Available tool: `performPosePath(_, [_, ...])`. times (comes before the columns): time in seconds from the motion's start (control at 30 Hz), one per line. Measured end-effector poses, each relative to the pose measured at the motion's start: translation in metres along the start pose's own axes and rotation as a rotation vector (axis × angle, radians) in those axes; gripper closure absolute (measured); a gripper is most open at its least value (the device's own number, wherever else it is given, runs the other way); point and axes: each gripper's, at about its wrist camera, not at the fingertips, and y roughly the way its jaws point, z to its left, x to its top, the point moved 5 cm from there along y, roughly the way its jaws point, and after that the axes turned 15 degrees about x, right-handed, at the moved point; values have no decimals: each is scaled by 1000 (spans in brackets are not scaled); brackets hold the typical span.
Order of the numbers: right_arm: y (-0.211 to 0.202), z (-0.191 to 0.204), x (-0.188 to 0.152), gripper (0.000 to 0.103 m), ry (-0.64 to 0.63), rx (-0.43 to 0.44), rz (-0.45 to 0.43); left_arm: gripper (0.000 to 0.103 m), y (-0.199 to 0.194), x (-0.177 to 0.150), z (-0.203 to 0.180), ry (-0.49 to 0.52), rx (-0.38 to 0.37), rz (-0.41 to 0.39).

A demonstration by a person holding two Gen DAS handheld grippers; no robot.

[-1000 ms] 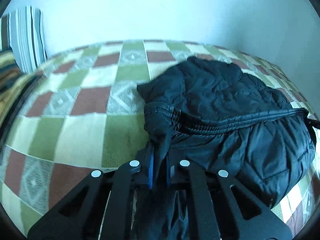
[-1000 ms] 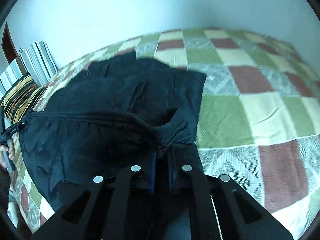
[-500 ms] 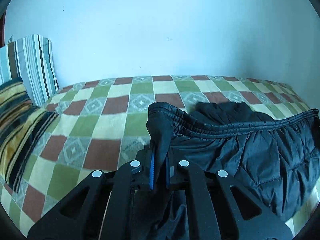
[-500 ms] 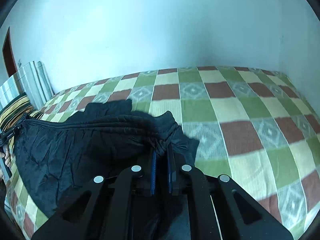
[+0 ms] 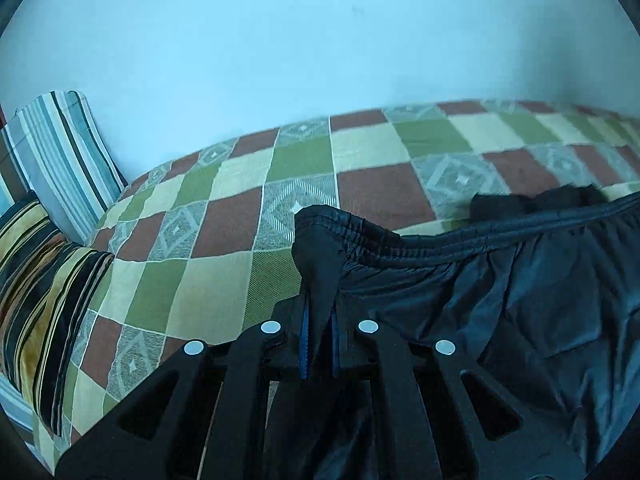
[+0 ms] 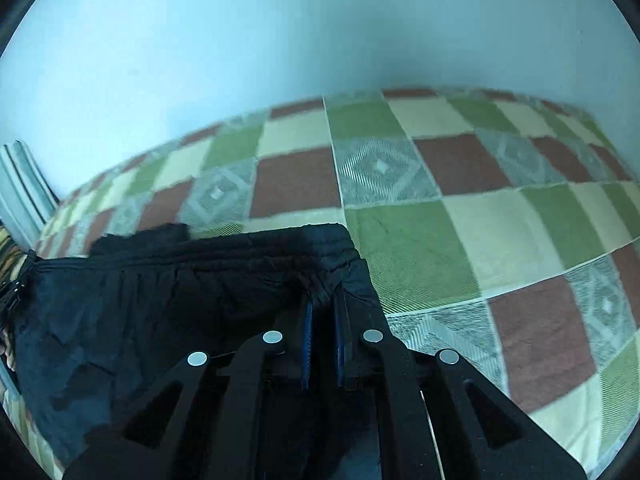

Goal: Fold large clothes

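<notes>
A black quilted jacket is held up over a bed covered with a checked bedspread of green, cream, brown and grey diamond squares. The elastic hem is stretched taut between the two tools and runs roughly level across both views. The left tool is clenched on one corner of that hem, a fold of black fabric being pinched between its blue-lined fingers. The right tool is likewise clenched on the opposite corner of the jacket, the cloth being gathered between its pads. Below the hem the body of the garment hangs in loose creases towards the bedspread; a further part of it lies bunched on the bed behind the hem. At the left edge of the left wrist view a striped pillow is propped against the pale wall, and a second cushion with yellow and black stripes lies in front of it.
</notes>
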Motion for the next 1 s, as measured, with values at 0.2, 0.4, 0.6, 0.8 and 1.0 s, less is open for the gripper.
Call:
performPosePath(0.2, [38, -12, -10, 95, 6, -34, 49, 95, 37, -10, -23, 49, 41, 46])
performPosePath(0.4, [53, -19, -17, 93, 13, -33, 45, 94, 61, -23, -38, 34, 32, 72])
performPosePath(0.6, [56, -17, -16, 92, -2, -46, 31, 94, 67, -28, -44, 27, 46, 63])
performPosePath(0.8, [57, -21, -16, 92, 14, -35, 17, 93, 70, -29, -48, 40, 65, 61])
performPosePath(1.0, [43, -17, -11, 79, 23, -43, 22, 79, 50, -21, -34, 47, 100, 64])
